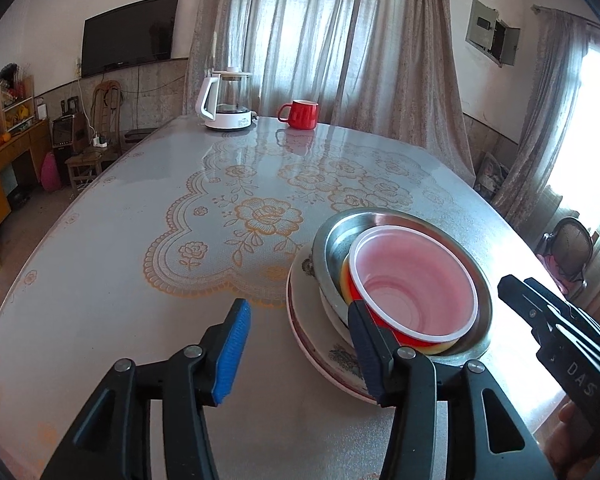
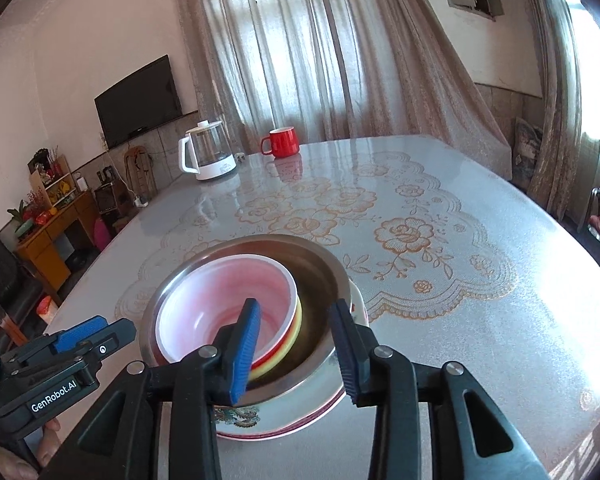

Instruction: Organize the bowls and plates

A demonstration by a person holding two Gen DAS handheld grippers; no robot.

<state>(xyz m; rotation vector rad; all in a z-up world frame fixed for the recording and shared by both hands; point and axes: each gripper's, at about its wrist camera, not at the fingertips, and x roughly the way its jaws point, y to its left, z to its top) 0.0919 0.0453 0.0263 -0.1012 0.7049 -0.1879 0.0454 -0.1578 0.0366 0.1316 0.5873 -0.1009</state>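
Note:
A stack stands on the table: a white floral plate [image 1: 320, 340] at the bottom, a steel bowl [image 1: 384, 220] on it, and a red-and-yellow plastic bowl with a white rim [image 1: 416, 276] tilted inside the steel one. My left gripper [image 1: 300, 344] is open and empty, just left of the stack. My right gripper [image 2: 296, 344] is open over the near side of the stack [image 2: 260, 292], with its left finger above the plastic bowl [image 2: 224, 308] and its right finger over the steel bowl's rim [image 2: 324, 256]. The plate [image 2: 284, 420] shows below.
A glass kettle on a white base [image 1: 228, 100] and a red mug [image 1: 300, 114] stand at the table's far end. The table [image 1: 140, 300] has a glossy floral cover. Chairs, a cabinet and a TV line the left wall.

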